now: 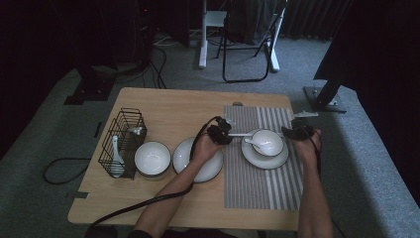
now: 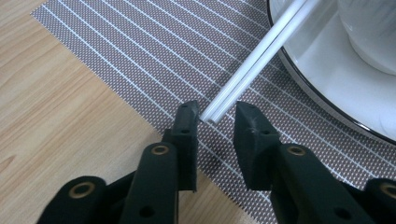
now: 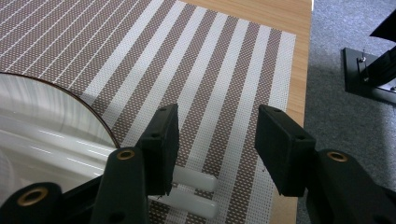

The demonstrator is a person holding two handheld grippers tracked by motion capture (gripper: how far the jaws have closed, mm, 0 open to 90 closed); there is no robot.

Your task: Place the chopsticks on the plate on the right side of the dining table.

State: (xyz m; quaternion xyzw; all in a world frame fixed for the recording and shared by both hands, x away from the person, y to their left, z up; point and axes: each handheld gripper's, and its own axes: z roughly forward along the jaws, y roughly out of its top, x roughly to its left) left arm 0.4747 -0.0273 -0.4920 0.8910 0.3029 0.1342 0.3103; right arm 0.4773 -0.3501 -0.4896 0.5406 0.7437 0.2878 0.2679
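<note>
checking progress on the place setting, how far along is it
Looks done: a plate sits on the striped placemat with a bowl and spoon on it. In hand: white chopsticks lie across the plate's far rim, with the left gripper and right gripper open at either end. Probably left: a second bowl and plate wait off the mat.

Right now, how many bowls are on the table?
2. One bowl sits on the bare wood beside the wire basket; the other bowl sits on the plate on the striped mat, holding a spoon. More might be hidden in the basket.
</note>
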